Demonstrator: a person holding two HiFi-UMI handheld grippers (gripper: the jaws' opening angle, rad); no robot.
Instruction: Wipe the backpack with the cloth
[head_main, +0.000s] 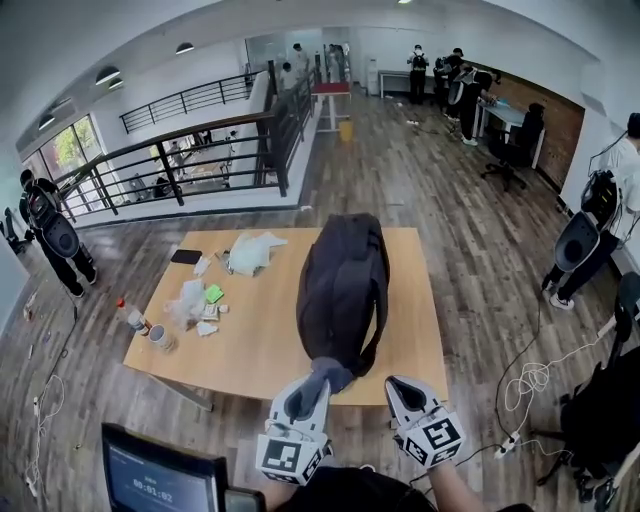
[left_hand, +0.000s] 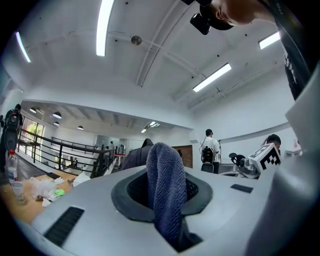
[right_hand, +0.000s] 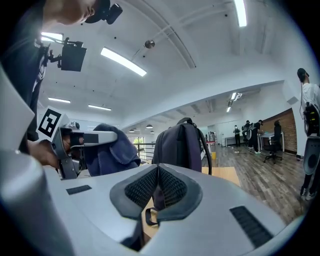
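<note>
In the lower middle of the head view, our left gripper (head_main: 308, 392) has its jaws clenched on a blue-grey knitted cloth (head_main: 332, 374). In the left gripper view the cloth stands up between the dark pads and drapes down over them toward the camera.

Just to its right, our right gripper (head_main: 402, 390) has its jaws pressed together, and the ribbed pads meet at the top. In the slit below them a thin black strap loop (right_hand: 149, 218) shows; we cannot tell whether it touches the pads.

The black fabric backpack (head_main: 345, 285) fills the centre of the frame, on the light wooden rectangular surface (head_main: 270, 345). It lies just above both grippers, closer to the left one. In the right gripper view it stands upright, with its carry handle on top. A gap separates it from the cloth at that view's left.

At the surface's left corner are a clear plastic bottle with a red cap (head_main: 131, 316) and, just right of it, a small pale cup (head_main: 160, 337). We cannot make out what either holds. Crumpled white plastic bags (head_main: 252, 250) lie further right, near the far edge.
</note>
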